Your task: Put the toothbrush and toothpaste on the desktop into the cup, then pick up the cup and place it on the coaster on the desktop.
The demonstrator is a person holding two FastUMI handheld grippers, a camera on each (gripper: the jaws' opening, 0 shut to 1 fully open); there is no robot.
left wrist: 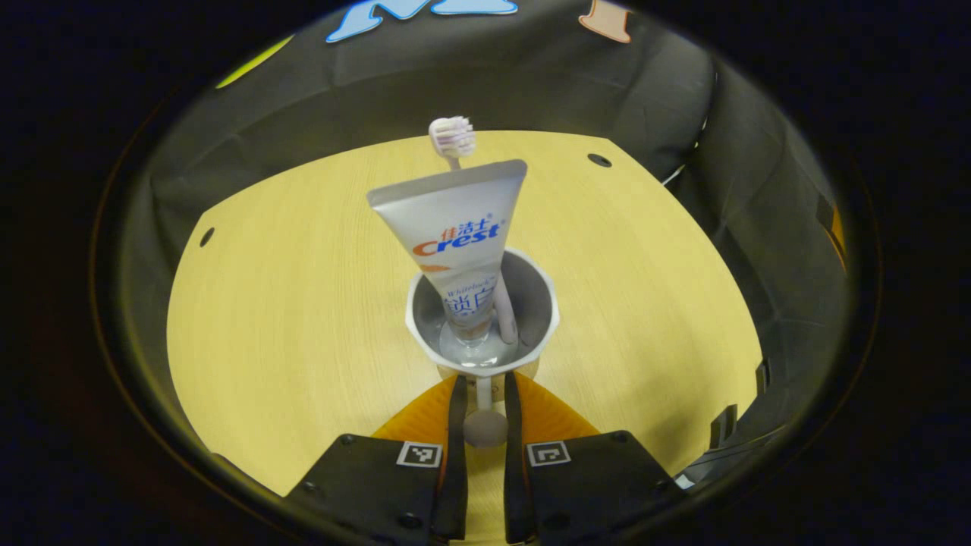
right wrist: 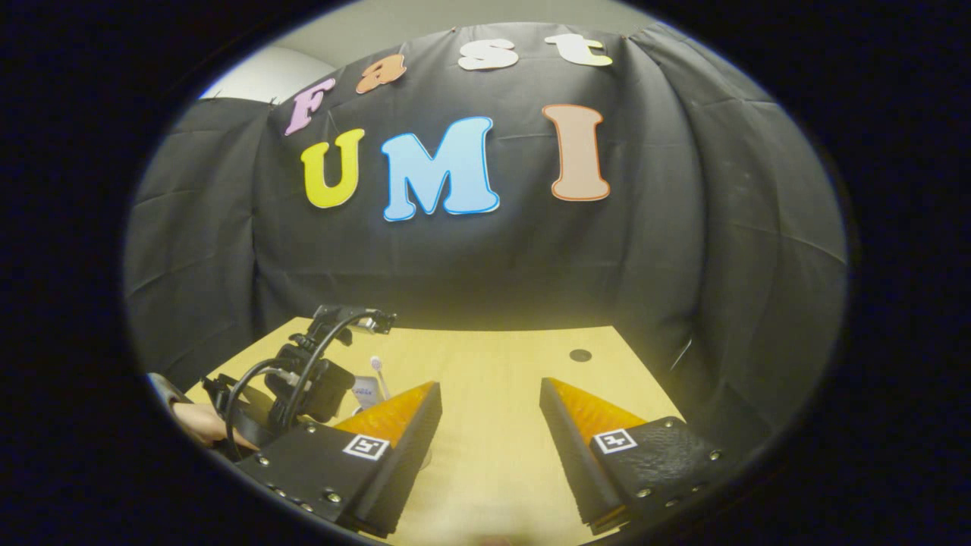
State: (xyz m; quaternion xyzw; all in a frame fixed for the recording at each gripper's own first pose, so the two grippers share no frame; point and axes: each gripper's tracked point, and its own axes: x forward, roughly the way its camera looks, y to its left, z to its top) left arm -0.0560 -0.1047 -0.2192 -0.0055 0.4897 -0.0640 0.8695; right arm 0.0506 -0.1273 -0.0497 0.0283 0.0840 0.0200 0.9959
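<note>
left gripper view: the left gripper (left wrist: 483, 413) is pinched narrow on the handle (left wrist: 484, 425) of the cup (left wrist: 483, 312). the toothpaste (left wrist: 459, 235) stands cap down in it, tilted, flat end up. the toothbrush (left wrist: 453, 140) stands behind, bristles up.

right gripper view: the right gripper (right wrist: 489, 425) gapes wide, holding nothing, above the desktop (right wrist: 493, 356).
</note>
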